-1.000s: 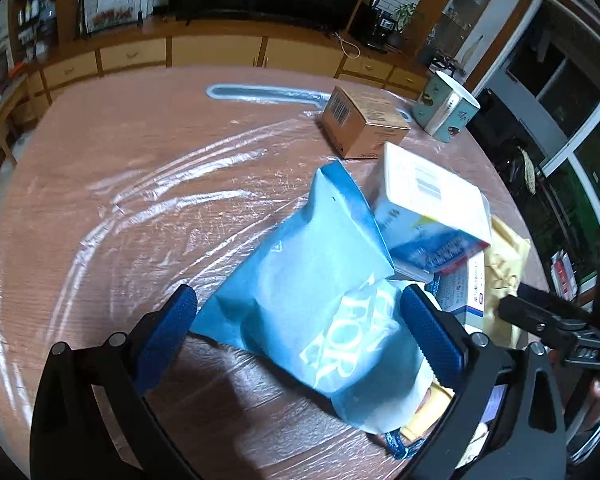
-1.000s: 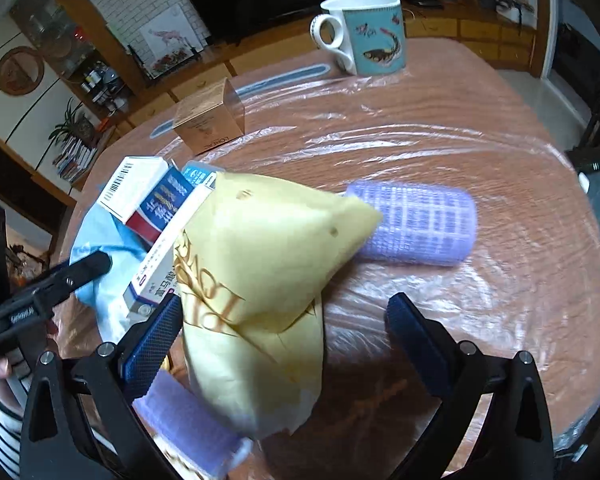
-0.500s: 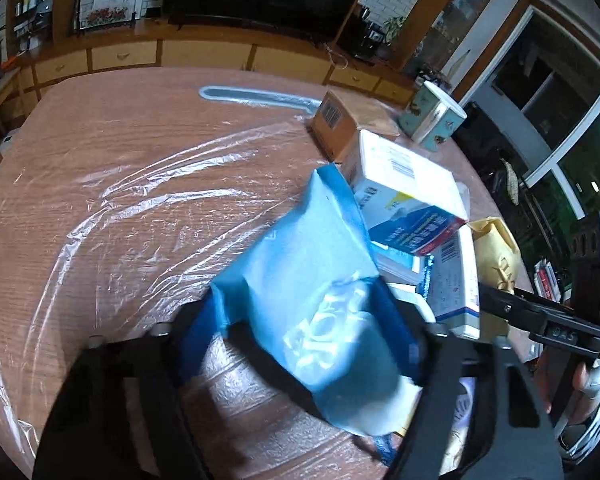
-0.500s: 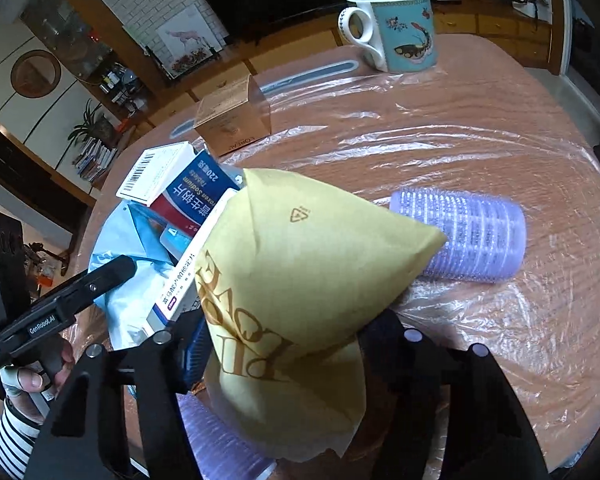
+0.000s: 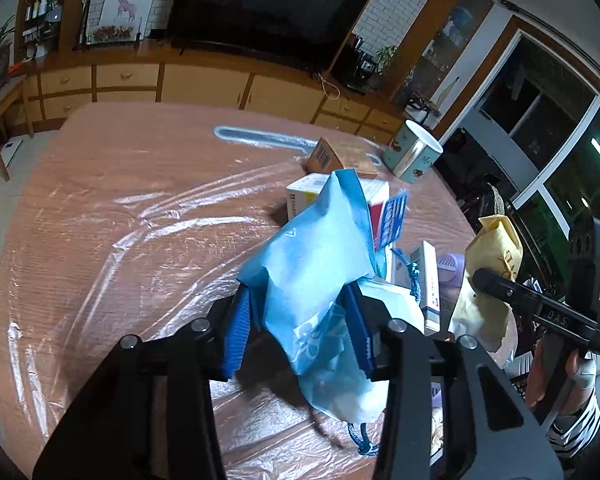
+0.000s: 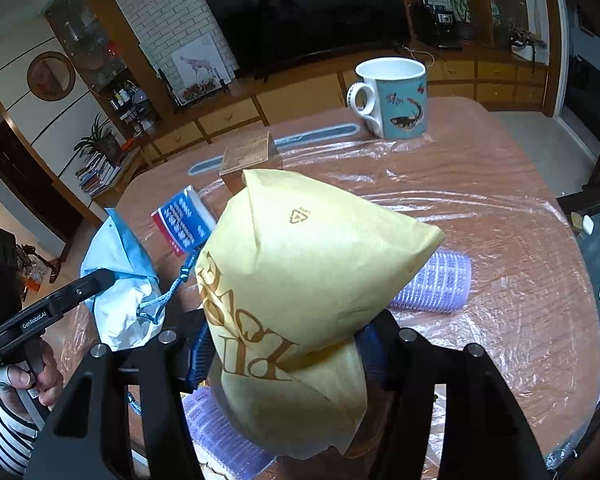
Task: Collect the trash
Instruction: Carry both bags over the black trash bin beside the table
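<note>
My left gripper [image 5: 298, 332] is shut on a crumpled blue paper bag [image 5: 312, 264] and holds it lifted above the table; the bag also shows in the right wrist view [image 6: 120, 276]. My right gripper [image 6: 286, 344] is shut on a yellow paper bag [image 6: 300, 264] with brown lettering, also lifted; it shows at the right in the left wrist view [image 5: 492, 264]. Small cartons [image 5: 384, 216] lie on the table behind the blue bag, and a purple hair roller [image 6: 436, 284] lies behind the yellow bag.
The round wooden table [image 5: 120, 200] is covered with clear plastic film. A brown cardboard box [image 5: 340, 156] and a teal mug [image 6: 396, 98] stand at the far side. A second purple roller [image 6: 220, 436] lies under my right gripper. Cabinets and a TV are behind.
Both grippers closed on their bags, the left on the blue one and the right on the yellow one, and lifted them up off the table.
</note>
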Motion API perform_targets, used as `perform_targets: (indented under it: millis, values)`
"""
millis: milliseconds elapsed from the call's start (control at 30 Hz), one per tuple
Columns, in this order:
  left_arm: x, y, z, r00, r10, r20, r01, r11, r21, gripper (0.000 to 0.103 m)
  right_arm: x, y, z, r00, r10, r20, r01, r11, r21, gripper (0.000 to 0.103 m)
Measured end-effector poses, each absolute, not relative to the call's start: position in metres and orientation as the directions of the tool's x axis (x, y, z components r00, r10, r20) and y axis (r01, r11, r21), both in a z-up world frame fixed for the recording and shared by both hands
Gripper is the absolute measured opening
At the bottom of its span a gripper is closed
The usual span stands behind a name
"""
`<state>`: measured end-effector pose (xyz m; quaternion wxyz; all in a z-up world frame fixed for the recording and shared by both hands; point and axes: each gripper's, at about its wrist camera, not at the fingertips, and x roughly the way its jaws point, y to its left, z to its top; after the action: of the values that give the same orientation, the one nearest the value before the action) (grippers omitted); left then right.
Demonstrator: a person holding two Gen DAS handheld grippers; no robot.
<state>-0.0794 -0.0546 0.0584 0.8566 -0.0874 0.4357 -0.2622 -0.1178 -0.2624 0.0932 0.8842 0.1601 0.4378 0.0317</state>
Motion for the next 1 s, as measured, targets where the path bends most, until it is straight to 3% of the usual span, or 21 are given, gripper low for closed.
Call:
perform_targets:
  millis: [333, 567, 1000]
  values:
    - [-0.1, -0.044, 0.077, 0.491, -0.555, -0.671, 0.412, 0.827, -0.383, 0.044, -0.135, -0.244, 0.115, 0.652, 0.194, -0.733, 0.042, 0.956, 0.291, 0.057]
    - [-0.117, -0.04, 0.098, 0.583, -0.478, -0.657, 0.413, 0.871, -0.267, 0.044, -0.145, -0.237, 0.135, 0.706, 0.125, -0.697, 0.05, 0.973, 0.225, 0.057]
    - [-0.143, -0.036, 0.111, 0.581, -0.486, -0.653, 0.452, 0.86, -0.237, 0.044, -0.182, -0.211, 0.148, 0.719, 0.145, -0.68, 0.01, 0.976, 0.219, 0.057]
